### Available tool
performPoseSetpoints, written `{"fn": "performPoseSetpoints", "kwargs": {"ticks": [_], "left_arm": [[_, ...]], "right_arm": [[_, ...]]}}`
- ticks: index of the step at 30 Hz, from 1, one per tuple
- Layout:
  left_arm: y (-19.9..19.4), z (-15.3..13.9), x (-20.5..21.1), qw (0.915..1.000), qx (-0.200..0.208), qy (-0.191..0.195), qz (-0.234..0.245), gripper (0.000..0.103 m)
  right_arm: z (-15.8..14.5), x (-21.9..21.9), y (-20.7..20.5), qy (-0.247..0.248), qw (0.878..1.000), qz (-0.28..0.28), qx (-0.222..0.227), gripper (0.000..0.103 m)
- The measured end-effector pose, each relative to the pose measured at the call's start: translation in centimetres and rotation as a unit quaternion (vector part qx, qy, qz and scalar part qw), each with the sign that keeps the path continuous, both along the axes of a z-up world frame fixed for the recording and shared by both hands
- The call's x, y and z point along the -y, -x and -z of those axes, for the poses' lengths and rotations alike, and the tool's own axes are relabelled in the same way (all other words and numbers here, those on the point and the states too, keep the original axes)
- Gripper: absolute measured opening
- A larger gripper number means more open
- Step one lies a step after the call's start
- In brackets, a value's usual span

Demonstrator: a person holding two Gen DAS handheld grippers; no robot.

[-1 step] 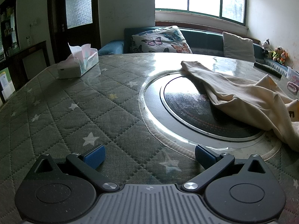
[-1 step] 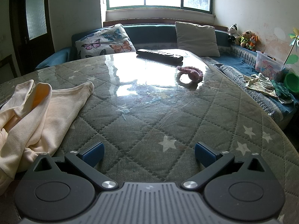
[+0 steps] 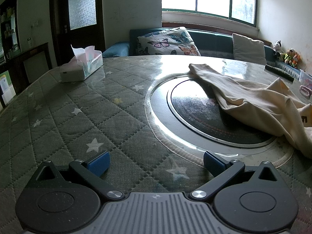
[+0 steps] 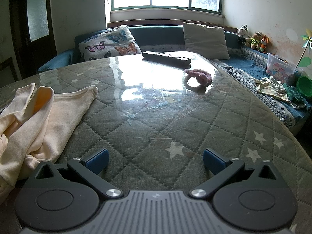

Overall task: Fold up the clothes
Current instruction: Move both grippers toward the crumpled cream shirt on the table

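Observation:
A cream garment lies crumpled across the right side of the round dark inset in the quilted, star-patterned table cover. One long sleeve-like part stretches toward the far side. My left gripper hovers low over the cover, left of the garment, open with nothing between its blue pads. In the right wrist view the same garment is bunched at the left. My right gripper stands open over bare cover just right of it, apart from the cloth.
A tissue box sits at the far left of the table. A black remote and a pink hair band lie at the far side. A sofa with cushions runs behind. The table edge falls away on the right.

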State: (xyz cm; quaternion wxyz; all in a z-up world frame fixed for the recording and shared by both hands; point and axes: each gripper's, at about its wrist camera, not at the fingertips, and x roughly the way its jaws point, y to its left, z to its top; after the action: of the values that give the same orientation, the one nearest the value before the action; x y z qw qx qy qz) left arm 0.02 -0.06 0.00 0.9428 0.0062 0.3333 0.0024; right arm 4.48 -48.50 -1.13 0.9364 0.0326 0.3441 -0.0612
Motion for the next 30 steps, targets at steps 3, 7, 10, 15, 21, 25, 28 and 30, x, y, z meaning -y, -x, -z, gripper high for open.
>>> {"fn": "performPoseSetpoints", "kwargs": {"ticks": [3, 7, 10, 15, 21, 25, 28, 30], "left_arm": [[-0.2, 0.0, 0.2, 1.0000, -0.005, -0.002, -0.004, 0.103], [0.1, -0.2, 1.2, 0.9997, -0.003, -0.003, -0.023, 0.103], [0.8, -0.2, 1.7, 0.9997, -0.008, 0.003, -0.022, 0.103], [1.5, -0.5, 3.8, 0.9996, -0.022, -0.001, -0.019, 0.103], [2.7, -1.0, 7.1, 0.9998, -0.021, -0.004, -0.002, 0.103], [3.3, -1.5, 9.1, 0.9998, -0.018, -0.004, 0.007, 0.103], [3.7, -1.6, 10.1, 0.9997, -0.019, 0.003, 0.013, 0.103], [3.9, -1.8, 10.6, 0.9997, -0.019, 0.006, 0.017, 0.103]], "right_arm": [[0.0, 0.0, 0.1, -0.003, 1.000, 0.000, 0.002, 0.103], [-0.1, -0.1, 0.4, -0.003, 1.000, 0.008, 0.002, 0.103], [-0.1, -0.5, 0.6, -0.002, 1.000, 0.011, 0.001, 0.103], [-0.4, -1.4, 1.7, 0.001, 1.000, -0.001, -0.005, 0.103], [-1.1, -3.3, 4.0, 0.014, 0.999, -0.029, -0.007, 0.103], [-1.8, -4.5, 5.7, 0.011, 0.999, -0.043, 0.002, 0.103], [-2.4, -5.5, 7.0, 0.012, 0.999, -0.052, 0.007, 0.103], [-2.6, -6.2, 7.6, 0.018, 0.998, -0.056, 0.011, 0.103]]}}
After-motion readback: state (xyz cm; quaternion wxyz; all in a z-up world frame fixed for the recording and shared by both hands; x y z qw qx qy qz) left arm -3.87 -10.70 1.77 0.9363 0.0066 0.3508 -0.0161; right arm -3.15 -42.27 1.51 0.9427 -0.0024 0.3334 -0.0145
